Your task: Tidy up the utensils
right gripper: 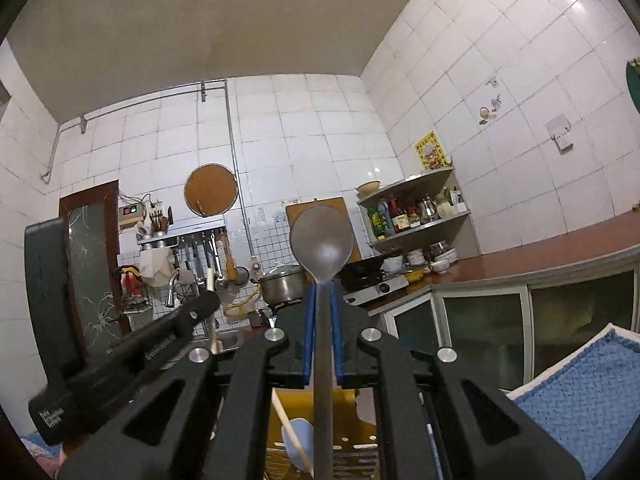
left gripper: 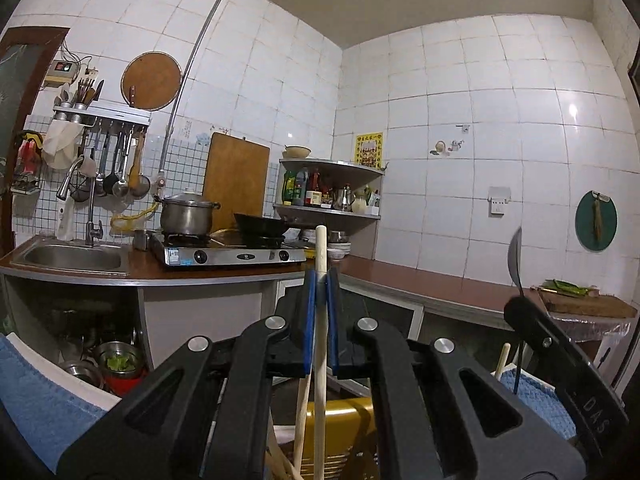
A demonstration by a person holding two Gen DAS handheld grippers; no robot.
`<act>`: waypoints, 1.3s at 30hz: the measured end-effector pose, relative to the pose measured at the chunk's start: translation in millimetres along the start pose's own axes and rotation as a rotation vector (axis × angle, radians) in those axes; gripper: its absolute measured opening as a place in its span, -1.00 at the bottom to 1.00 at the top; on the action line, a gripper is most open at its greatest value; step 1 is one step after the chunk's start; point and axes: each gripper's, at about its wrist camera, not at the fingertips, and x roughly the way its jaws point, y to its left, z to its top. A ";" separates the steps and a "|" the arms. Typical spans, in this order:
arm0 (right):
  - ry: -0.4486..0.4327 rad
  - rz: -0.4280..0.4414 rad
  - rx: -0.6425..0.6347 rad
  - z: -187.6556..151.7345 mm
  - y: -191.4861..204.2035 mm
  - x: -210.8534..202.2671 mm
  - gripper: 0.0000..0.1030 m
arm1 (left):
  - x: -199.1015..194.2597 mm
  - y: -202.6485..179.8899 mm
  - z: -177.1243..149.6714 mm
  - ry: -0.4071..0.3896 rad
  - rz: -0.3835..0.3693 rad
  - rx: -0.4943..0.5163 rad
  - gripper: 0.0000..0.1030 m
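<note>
My left gripper (left gripper: 321, 280) is shut on a pale wooden stick-like utensil (left gripper: 320, 344), held upright; its top end stands above the blue pads (left gripper: 309, 312). Its lower part runs down into a yellow slotted holder (left gripper: 340, 432), where another wooden stick (left gripper: 301, 412) leans. My right gripper (right gripper: 322, 288) is shut on the handle of a grey metal spoon (right gripper: 322, 240), bowl up. The spoon's handle goes down toward the same yellow holder (right gripper: 352, 448), which holds a wooden stick (right gripper: 290, 432) and a pale blue spoon (right gripper: 298, 438). The right gripper shows at the right of the left wrist view (left gripper: 516, 276).
A blue towel (left gripper: 36, 392) (right gripper: 584, 404) on a white tray lies beside the holder. Behind are a brown counter (left gripper: 420, 276), a sink (left gripper: 72, 258), a gas stove (left gripper: 232, 254) with a pot and pan, hanging ladles, and a chopping board (left gripper: 584, 304).
</note>
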 end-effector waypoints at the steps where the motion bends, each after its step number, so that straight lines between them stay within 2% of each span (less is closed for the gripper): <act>1: 0.008 0.001 -0.010 -1.9 1.4 1.1 -0.85 | -0.2 0.2 -0.1 0.003 -0.001 -0.002 -0.92; 14: 0.069 -0.057 -0.092 -30.8 -2.1 8.2 -0.85 | -2.3 8.4 -14.7 0.040 -0.002 0.003 -0.91; 20: 0.147 -0.089 -0.131 -42.3 -7.2 -3.2 -0.85 | -6.8 17.5 -16.9 0.104 -0.012 -0.032 -0.91; 26: 0.273 -0.115 -0.179 -49.4 -8.0 -9.5 -0.84 | -17.0 16.2 -22.1 0.188 -0.013 -0.034 -0.91; 28: 0.316 -0.113 -0.180 -48.4 -8.9 -11.0 -0.76 | -24.1 17.4 -22.5 0.209 -0.007 -0.041 -0.91; 29: 0.349 -0.112 -0.172 -46.8 -10.2 -11.5 -0.62 | -27.3 17.6 -21.8 0.223 -0.003 -0.039 -0.91; 30: 0.366 -0.111 -0.156 -43.7 -11.8 -13.8 -0.21 | -30.5 17.4 -20.3 0.245 0.002 -0.032 -0.86; 31: 0.369 -0.114 -0.140 -39.0 -13.0 -18.1 0.13 | -33.7 17.1 -18.9 0.259 0.006 -0.028 -0.70; 32: 0.365 -0.115 -0.128 -33.7 -13.0 -23.1 0.15 | -39.5 17.3 -16.2 0.269 0.012 -0.025 -0.58; 33: 0.362 -0.113 -0.124 -29.9 -12.6 -27.4 0.15 | -46.7 17.8 -13.4 0.272 0.019 -0.021 -0.30; 34: 0.367 -0.111 -0.124 -22.4 -11.5 -33.2 0.15 | -58.8 18.9 -9.0 0.264 0.036 -0.016 -0.15; 35: 0.368 -0.115 -0.127 -17.8 -10.6 -37.0 0.15 | -69.5 20.2 -5.4 0.257 0.050 -0.011 0.12; 36: 0.371 -0.121 -0.131 -10.9 -9.7 -43.4 0.15 | -81.8 21.6 -1.7 0.250 0.061 -0.006 0.29; 39: 0.385 -0.133 -0.133 3.0 -8.5 -61.7 0.24 | -114.2 27.3 7.5 0.246 0.074 -0.011 0.56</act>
